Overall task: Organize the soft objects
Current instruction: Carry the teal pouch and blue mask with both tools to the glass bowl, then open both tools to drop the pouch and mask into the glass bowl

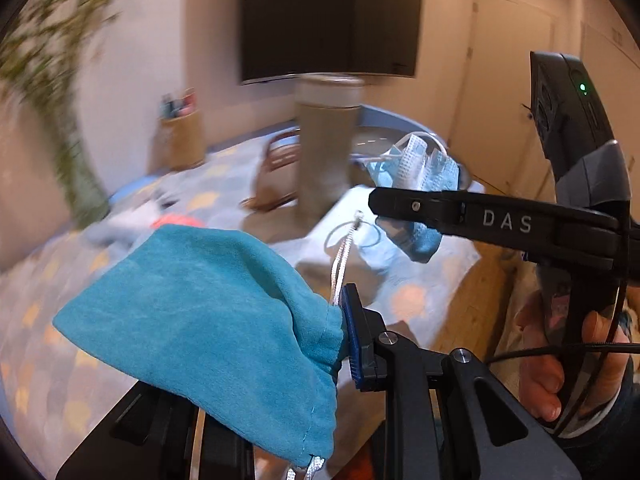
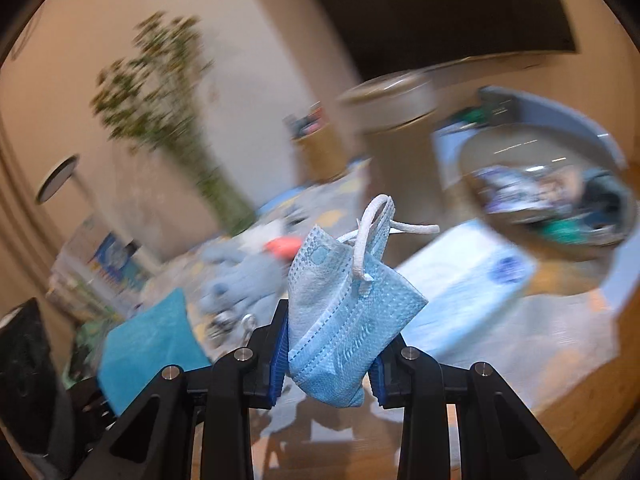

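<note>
Both grippers are up off the table, each with something soft. The left gripper (image 1: 340, 344) is pinching a teal drawstring pouch (image 1: 208, 320) right at its gathered neck — only one blue-padded finger (image 1: 354, 344) shows, since the fabric hides the other, but the pouch is clearly clamped and flops out to the left over the gripper body, with its white cord (image 1: 340, 268) sticking up beside the pad. The right gripper (image 2: 330, 354) has its two blue pads pressed in on a folded light-blue face mask (image 2: 340, 320), which stands up between the fingers with its white ear loop (image 2: 372, 236) curling over the top. From the left wrist view you can also see the right gripper (image 1: 404, 204) coming in from the right side, held in the person's hand (image 1: 560, 360), with the same mask (image 1: 416, 172) bunched at its tip, up and to the right of the pouch and not touching it. Below all this is a table (image 1: 476, 296) with a pale patterned cloth (image 1: 48, 340), and a flat pack of masks (image 2: 472, 288) lies on it just past the held mask. Further back — pretty blurry — there's a grey-blue soft toy (image 2: 240, 280) with something orange-red next to it, a tall beige cylinder (image 1: 326, 140), a round basket (image 2: 560, 200) with stuff inside, and a pencil cup (image 1: 180, 136).
</note>
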`<action>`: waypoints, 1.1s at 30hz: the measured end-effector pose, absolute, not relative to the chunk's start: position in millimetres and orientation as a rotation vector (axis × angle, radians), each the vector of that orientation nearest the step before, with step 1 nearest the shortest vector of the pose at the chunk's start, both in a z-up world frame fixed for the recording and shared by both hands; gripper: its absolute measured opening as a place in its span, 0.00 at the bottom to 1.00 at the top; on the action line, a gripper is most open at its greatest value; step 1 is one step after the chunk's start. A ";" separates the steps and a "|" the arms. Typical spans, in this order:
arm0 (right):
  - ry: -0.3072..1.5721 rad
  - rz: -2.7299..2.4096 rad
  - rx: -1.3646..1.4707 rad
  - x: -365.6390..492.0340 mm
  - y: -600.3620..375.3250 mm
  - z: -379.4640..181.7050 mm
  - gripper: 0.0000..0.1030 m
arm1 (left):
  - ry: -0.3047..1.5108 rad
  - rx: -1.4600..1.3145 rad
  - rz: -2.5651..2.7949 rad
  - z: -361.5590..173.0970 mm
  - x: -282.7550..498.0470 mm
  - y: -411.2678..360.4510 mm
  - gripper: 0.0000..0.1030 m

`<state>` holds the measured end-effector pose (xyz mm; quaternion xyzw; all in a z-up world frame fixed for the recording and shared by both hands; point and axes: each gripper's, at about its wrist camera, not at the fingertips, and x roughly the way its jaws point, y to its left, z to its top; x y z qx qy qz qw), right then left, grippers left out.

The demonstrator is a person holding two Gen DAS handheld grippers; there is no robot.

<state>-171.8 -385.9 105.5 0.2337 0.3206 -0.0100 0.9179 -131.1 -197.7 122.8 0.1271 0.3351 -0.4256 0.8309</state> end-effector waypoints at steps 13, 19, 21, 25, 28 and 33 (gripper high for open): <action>0.563 -0.285 0.545 -203.5 -549.5 131.7 0.32 | 0.664 0.421 -1.014 143.4 -135.8 -366.6 0.20; 0.585 -0.357 0.530 -186.5 -617.8 134.9 0.32 | 0.682 0.465 -1.011 128.6 -120.4 -436.2 0.20; 0.599 -0.368 0.546 -177.8 -635.1 132.5 0.32 | 0.683 0.461 -1.012 127.0 -112.5 -453.0 0.20; 0.663 -0.369 0.547 -153.4 -658.6 124.5 0.32 | 0.676 0.469 -0.966 120.6 -96.3 -476.5 0.22; 0.706 -0.347 0.524 -128.9 -669.7 124.6 0.32 | 0.698 0.486 -0.975 114.7 -91.0 -489.4 0.37; 0.766 -0.290 0.542 -103.8 -685.6 125.1 0.59 | 0.713 0.520 -0.986 104.5 -95.5 -492.3 0.73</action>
